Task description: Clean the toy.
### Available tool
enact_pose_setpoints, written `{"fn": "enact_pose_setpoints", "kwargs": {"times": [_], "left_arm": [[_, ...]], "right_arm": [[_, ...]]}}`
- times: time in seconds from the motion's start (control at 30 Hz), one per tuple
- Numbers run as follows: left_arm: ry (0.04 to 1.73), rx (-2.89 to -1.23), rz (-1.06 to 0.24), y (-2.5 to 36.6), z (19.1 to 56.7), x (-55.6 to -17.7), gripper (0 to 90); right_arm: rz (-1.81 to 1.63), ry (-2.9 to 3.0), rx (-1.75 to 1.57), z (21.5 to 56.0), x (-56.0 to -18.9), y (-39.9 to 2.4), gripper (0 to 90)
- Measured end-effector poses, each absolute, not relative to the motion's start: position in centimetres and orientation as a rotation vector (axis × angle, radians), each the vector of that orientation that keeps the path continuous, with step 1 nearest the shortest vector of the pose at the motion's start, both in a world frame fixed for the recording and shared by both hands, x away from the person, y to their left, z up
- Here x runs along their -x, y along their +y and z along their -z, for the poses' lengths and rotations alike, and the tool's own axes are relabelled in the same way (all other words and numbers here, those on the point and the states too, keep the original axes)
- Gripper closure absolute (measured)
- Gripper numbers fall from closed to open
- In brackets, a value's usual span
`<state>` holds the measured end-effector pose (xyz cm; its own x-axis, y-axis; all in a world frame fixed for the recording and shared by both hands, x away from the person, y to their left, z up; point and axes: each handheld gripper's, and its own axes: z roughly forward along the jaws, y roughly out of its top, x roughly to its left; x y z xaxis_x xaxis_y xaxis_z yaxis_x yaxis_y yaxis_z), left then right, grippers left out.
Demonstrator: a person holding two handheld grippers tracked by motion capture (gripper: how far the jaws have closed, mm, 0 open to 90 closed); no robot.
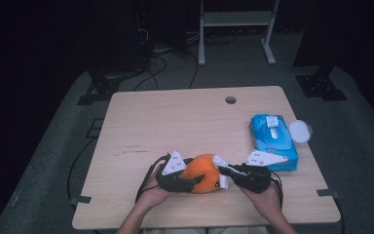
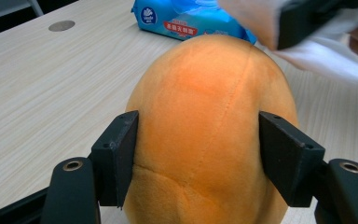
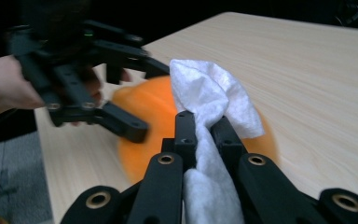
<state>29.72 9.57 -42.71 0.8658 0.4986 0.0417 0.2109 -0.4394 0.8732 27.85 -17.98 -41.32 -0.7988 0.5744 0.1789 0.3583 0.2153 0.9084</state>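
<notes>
Rounded orange plush toy [image 2: 209,135], soft, with one stitched seam

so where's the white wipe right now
In the right gripper view the white wipe is pinched in the right gripper, draped on the orange plush toy.

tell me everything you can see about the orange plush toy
The orange plush toy is a rounded, soft, fuzzy fabric ball with stitched seams across its surface. It sits on the wooden table near the front edge. The left gripper clamps its sides, and a white wipe held by the right gripper lies against it.
</notes>
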Motion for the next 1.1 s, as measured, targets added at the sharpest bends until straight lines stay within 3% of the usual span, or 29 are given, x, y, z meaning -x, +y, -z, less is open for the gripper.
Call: {"fn": "enact_pose_setpoints", "kwargs": {"times": [0.27,0.47,0.73,0.93,1.1], "left_arm": [[0.552,-2.017,-0.320,10.9,43.0,-30.3,33.1],[0.520,-2.026,-0.328,10.5,43.0,-30.0,33.1],[0.498,-2.012,-0.326,10.5,43.2,-29.9,32.7],[0.438,-2.035,-0.345,9.4,43.0,-29.2,32.6],[0.424,-2.034,-0.326,9.1,42.8,-29.0,30.1]], "right_arm": [[-1.514,2.294,-1.042,43.4,-29.5,-19.5,82.5],[-1.619,2.265,-0.987,42.1,-29.1,-18.9,82.4],[-1.607,2.288,-1.151,44.4,-30.2,-20.4,82.3],[-1.698,2.245,-1.034,42.2,-29.3,-19.7,82.2],[-1.642,2.288,-1.120,43.9,-29.9,-20.2,82.2]]}}
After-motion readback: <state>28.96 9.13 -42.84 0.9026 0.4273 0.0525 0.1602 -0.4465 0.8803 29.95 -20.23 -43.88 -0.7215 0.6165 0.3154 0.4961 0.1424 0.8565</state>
